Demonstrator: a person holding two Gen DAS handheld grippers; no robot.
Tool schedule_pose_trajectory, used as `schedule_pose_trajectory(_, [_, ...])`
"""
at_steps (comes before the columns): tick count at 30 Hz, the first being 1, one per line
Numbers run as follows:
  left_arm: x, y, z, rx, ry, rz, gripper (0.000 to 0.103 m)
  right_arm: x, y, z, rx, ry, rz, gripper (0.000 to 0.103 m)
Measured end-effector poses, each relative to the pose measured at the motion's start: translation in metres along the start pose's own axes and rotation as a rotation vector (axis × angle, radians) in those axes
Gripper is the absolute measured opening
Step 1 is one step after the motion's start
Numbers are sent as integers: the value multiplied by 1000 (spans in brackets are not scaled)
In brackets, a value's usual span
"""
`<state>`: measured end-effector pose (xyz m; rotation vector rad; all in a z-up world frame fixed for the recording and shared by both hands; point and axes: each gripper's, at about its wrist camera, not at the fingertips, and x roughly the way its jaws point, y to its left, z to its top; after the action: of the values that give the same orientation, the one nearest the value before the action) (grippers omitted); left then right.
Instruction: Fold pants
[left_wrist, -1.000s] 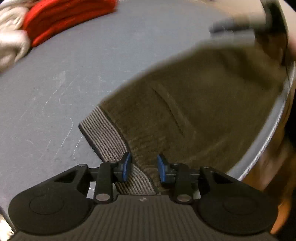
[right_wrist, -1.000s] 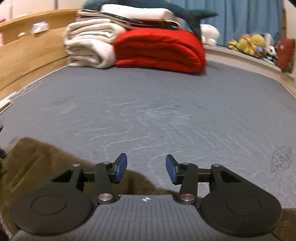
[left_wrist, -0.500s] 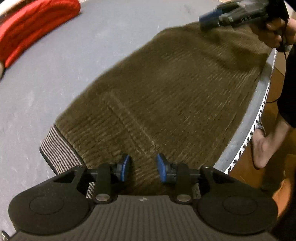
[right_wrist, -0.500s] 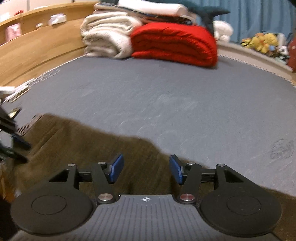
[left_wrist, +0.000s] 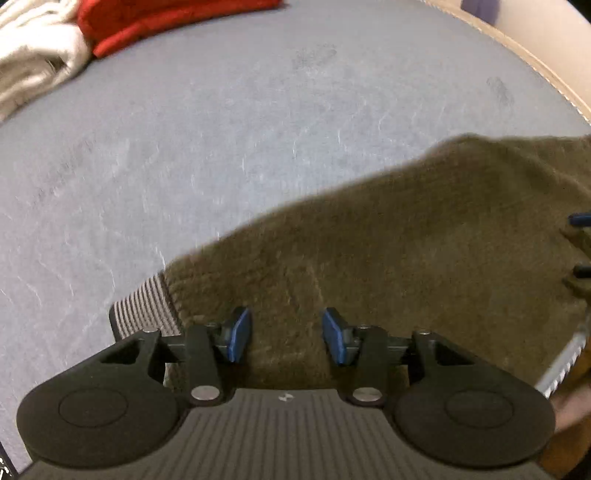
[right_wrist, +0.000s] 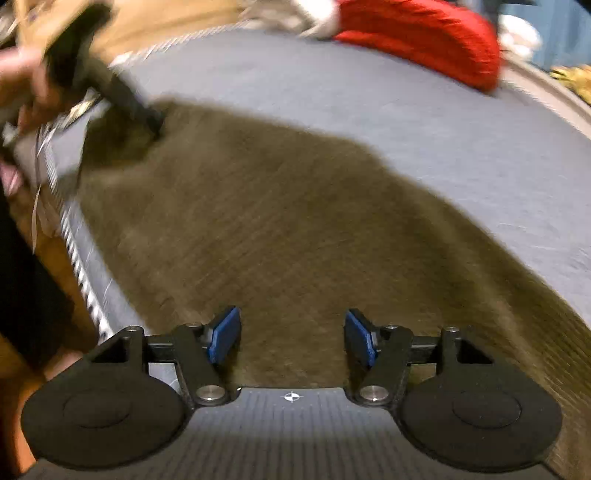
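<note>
The olive-brown ribbed pants (left_wrist: 388, 251) lie flat on the grey bed surface (left_wrist: 221, 129), near its front edge. Their grey striped waistband (left_wrist: 144, 310) shows at the lower left of the left wrist view. My left gripper (left_wrist: 286, 338) is open and empty, just above the pants beside the waistband. In the right wrist view the pants (right_wrist: 277, 221) fill the middle. My right gripper (right_wrist: 291, 338) is open and empty over them. The left gripper (right_wrist: 122, 96) shows blurred at the pants' far left end. The right gripper's blue fingertips (left_wrist: 580, 221) show at the right edge of the left wrist view.
A red folded blanket (right_wrist: 424, 33) and white folded blankets (left_wrist: 33, 66) are stacked at the far side of the bed. The bed's piped edge (right_wrist: 81, 266) runs along the near left, with wooden floor beyond it. Stuffed toys (right_wrist: 572, 74) sit at far right.
Both grippers have swung over the pants. The left view turned from along the pants toward the far side of the bed. The right view turned left and dropped closer to the fabric. Both stay open.
</note>
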<state>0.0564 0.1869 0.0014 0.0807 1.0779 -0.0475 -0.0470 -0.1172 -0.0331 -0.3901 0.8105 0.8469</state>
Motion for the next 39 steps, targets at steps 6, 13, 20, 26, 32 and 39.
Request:
schedule_pose_trajectory(6, [-50,-46,31,12,-314,-4,68,-77,-75,-3,341,-322,-212,66])
schedule_pose_trajectory(13, [-41,-124,70,6,-419,-115,68,-188,-199,-70,901,-621,-599,70])
schedule_pose_trajectory(20, [-10,-180,63,145,-428,-159,69,-219,-267,-214,1281,-582,-818,70])
schedule_pose_trajectory(26, [7,-181,73,136,-402,-180,71,-218,-277,-296,1595,-542,-746,70])
schedule_pose_trajectory(32, [7,-168,83,48,-365,-203,77,-200,-284,-317,1681,-510,-612,70])
schedule_pose_trajectory(39, [7,-167,83,44,-353,-198,77,-184,-298,-313,1714,-469,-582,67])
